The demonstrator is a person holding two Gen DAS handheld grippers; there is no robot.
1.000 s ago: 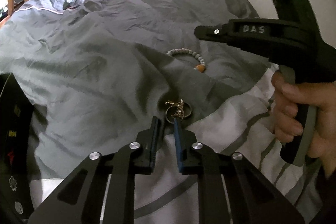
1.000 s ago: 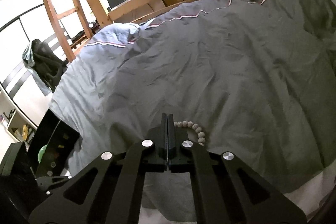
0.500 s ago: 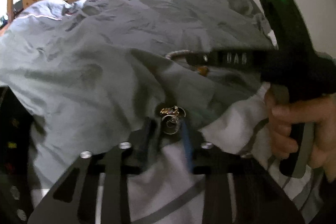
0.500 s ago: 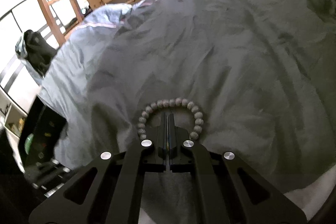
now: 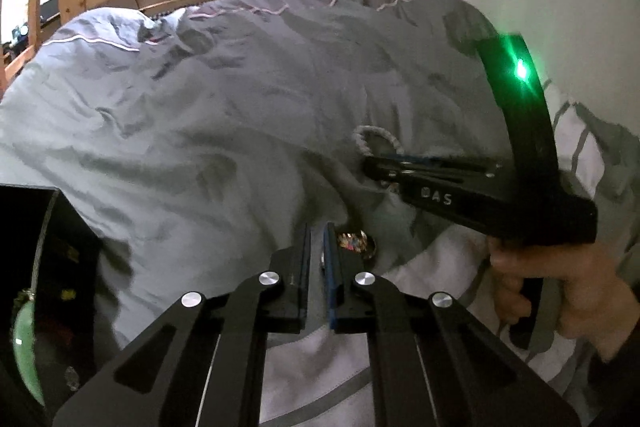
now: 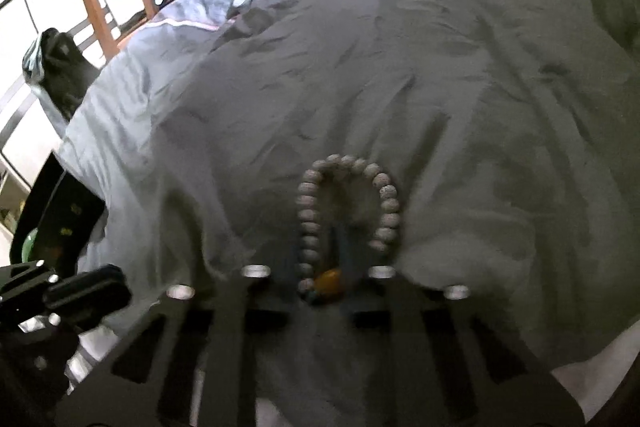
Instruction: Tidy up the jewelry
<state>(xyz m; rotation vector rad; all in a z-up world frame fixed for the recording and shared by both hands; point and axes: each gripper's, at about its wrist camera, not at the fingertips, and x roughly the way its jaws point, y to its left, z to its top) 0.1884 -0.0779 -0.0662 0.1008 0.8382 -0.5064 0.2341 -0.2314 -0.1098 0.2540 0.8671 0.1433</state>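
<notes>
**A:** What is shown in the left wrist view?

**B:** The left gripper (image 5: 318, 239) has been lowered onto the wrinkled grey duvet (image 5: 200, 147). A second ago the gold charm cluster (image 5: 356, 241) lay ahead of the fingers. Now it is seen just beside the blue-padded finger, on its outer side. The gap has been narrowed to a slit. Whether a ring of the cluster is pinched inside cannot be told. If nothing is caught, the approach would probably have to be repeated. A black case (image 5: 68, 227) is seen at the left edge, well apart.

**A:** And the other tool?

**B:** The right gripper (image 5: 368, 167) has been brought down from mid-air, so that its tip is laid against the bead bracelet (image 5: 376, 139).

**A:** What is added by the right wrist view?

**B:** The right gripper (image 6: 340, 247) is badly smeared by motion. Its linkage screws are seen wider apart than before, so the fingers are judged to have been spread. The bead bracelet (image 6: 386, 195) is now framed between them, flat on the soft cloth. A grasp seems to be prepared.

**A:** Materials?

**B:** Round, speckled, pale matt beads are strung in a loop, which is closed by one glossy amber bead (image 6: 330, 277). The cluster is thin, shiny metal.
</notes>
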